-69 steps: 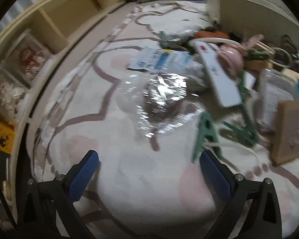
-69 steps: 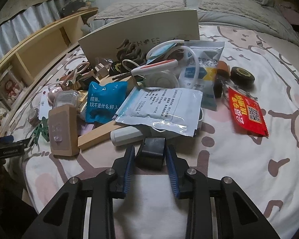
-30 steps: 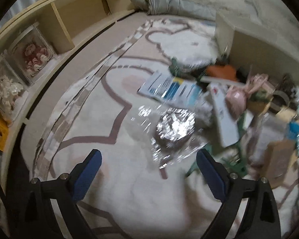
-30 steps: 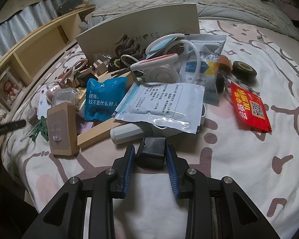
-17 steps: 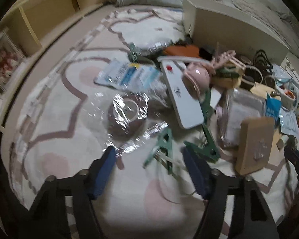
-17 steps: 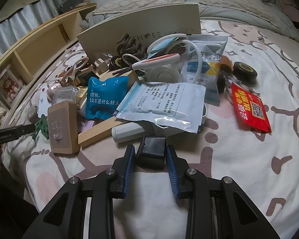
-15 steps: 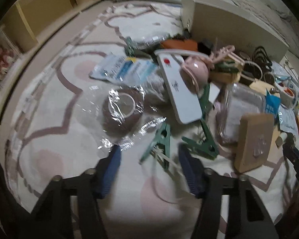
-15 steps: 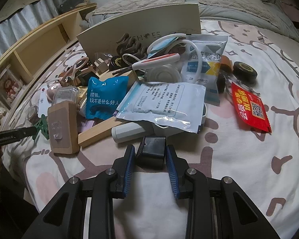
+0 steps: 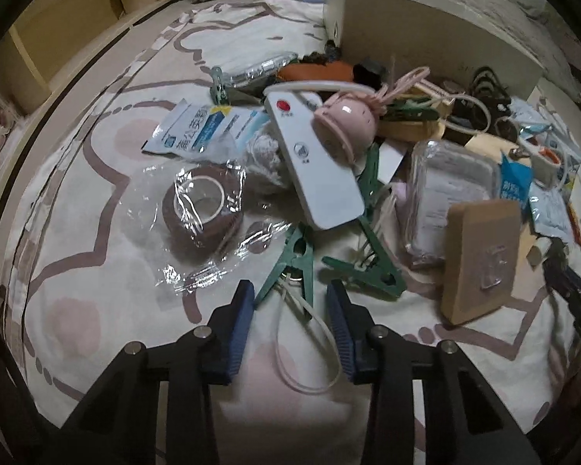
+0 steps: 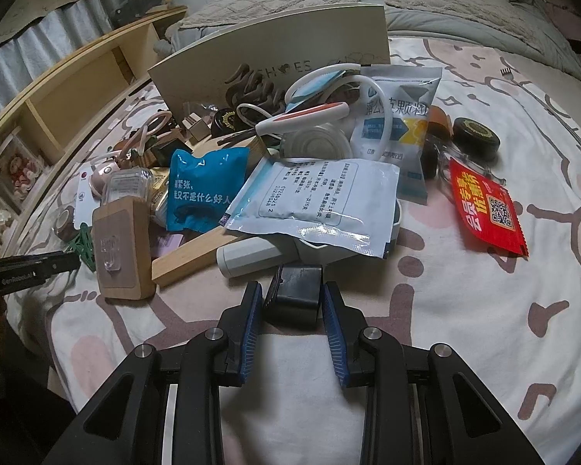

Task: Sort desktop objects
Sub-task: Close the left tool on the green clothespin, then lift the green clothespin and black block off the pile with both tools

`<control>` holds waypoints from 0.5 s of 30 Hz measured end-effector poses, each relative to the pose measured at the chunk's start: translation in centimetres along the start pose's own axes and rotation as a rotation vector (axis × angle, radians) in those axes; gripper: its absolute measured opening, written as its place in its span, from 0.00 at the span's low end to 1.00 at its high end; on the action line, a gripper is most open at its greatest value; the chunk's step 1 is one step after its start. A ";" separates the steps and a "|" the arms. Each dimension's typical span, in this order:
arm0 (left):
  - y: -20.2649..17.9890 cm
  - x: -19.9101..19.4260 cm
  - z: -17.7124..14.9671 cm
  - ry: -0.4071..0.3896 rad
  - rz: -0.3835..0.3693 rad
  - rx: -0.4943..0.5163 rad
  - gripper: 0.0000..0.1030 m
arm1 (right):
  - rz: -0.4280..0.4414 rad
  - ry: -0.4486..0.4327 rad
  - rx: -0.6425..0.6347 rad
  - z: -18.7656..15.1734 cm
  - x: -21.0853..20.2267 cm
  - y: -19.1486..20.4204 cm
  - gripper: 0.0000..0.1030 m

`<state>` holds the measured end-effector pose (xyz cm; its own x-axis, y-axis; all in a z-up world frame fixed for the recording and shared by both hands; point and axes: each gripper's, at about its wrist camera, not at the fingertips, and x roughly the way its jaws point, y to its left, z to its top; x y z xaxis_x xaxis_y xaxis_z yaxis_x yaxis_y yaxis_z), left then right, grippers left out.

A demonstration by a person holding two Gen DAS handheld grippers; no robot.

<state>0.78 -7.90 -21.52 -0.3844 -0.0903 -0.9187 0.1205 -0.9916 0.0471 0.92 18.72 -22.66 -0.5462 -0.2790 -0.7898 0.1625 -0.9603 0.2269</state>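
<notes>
A clutter of small objects lies on a patterned bedspread. In the left wrist view my left gripper (image 9: 290, 294) is partly open, its blue pads either side of a green clothespin (image 9: 290, 267) with a thin white loop of cord (image 9: 310, 345). A brown tape roll in clear wrap (image 9: 201, 209) lies just left, a white remote (image 9: 313, 166) beyond. In the right wrist view my right gripper (image 10: 290, 294) is shut on a small black box (image 10: 296, 294), low over the bedspread at the front of the pile.
A cream shoebox lid (image 10: 275, 58) stands behind the pile. A wooden block with a clear hook (image 10: 122, 248), a blue packet (image 10: 203, 190), a white sachet (image 10: 317, 201), a red packet (image 10: 486, 209) and a second green clip (image 9: 372, 267) lie around. Wooden shelves (image 10: 58, 104) run along the left.
My left gripper has swung right and down toward the green clothespin and its jaws have narrowed around it. My right gripper has stayed still, shut on the black box.
</notes>
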 end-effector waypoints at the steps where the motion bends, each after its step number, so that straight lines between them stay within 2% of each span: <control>1: 0.1 0.1 -0.1 0.002 0.001 0.000 0.36 | 0.000 -0.001 0.000 0.0 0.0 0.0 0.31; 11: -0.7 0.2 -0.2 -0.014 0.018 0.042 0.30 | -0.001 0.000 0.000 0.0 0.0 0.0 0.31; 15: -0.4 -0.1 -0.1 -0.019 0.000 0.027 0.29 | 0.000 -0.002 -0.007 -0.1 -0.1 0.0 0.31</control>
<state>0.89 -7.45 -21.53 -0.4020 -0.0914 -0.9110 0.0957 -0.9937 0.0574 1.08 18.74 -22.67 -0.5483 -0.2786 -0.7885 0.1678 -0.9603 0.2227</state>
